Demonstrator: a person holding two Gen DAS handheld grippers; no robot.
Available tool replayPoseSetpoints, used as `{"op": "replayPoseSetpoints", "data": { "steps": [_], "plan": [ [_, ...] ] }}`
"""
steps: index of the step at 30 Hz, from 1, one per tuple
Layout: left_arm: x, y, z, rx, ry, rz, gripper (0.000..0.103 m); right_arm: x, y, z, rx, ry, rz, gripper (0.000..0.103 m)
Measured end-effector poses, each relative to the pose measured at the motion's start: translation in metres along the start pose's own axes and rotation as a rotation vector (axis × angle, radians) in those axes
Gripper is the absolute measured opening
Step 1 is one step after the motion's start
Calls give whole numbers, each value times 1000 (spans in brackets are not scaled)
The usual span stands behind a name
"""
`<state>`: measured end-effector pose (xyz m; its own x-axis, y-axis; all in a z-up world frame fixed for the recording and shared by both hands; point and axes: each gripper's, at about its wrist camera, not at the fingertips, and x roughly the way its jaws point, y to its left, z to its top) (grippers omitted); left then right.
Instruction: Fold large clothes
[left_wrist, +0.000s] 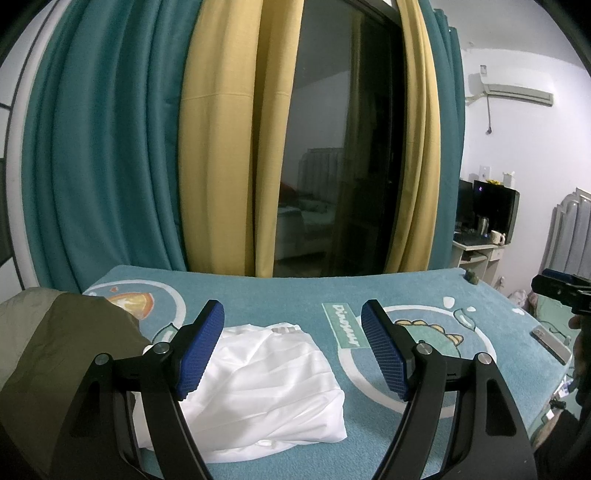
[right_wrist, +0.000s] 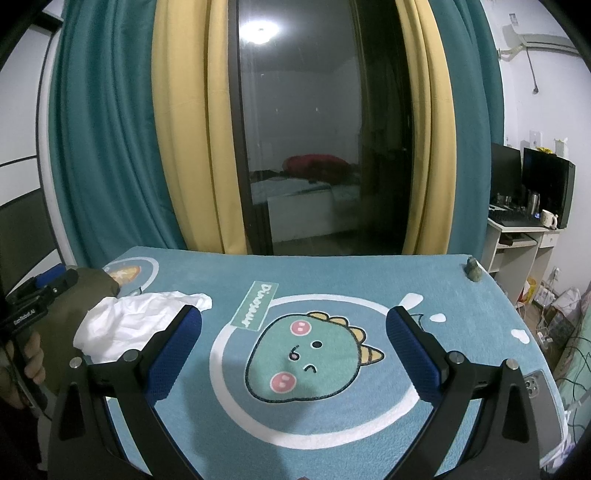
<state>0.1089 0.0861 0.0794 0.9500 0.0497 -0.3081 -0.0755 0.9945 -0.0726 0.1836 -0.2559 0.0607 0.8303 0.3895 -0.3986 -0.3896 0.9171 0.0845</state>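
A white garment (left_wrist: 258, 384) lies folded into a rough rectangle on the blue dinosaur mat (left_wrist: 280, 291). My left gripper (left_wrist: 293, 350) hovers over it, open, with nothing between its blue pads. An olive green garment (left_wrist: 62, 343) is heaped at the mat's left edge. In the right wrist view the white garment (right_wrist: 136, 325) and the olive garment (right_wrist: 74, 314) lie at the left. My right gripper (right_wrist: 293, 354) hangs open above the dinosaur print (right_wrist: 310, 358), holding nothing. A hand (right_wrist: 31, 358) holds the left gripper's handle at the left edge of that view.
A phone (left_wrist: 552, 343) lies near the mat's right edge, also visible as the phone (right_wrist: 543, 410) by my right gripper. A small green figure (right_wrist: 472, 274) sits on the far right corner. Curtains and a dark glass door stand behind; a desk with monitors (right_wrist: 532, 184) is at right.
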Motion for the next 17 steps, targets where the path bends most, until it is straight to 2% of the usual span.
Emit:
{"op": "replayPoseSetpoints", "data": {
  "steps": [17],
  "plan": [
    [4,1,1,11,12,-7,80,13,-1,-3,-4,34,-3,99]
  ]
}}
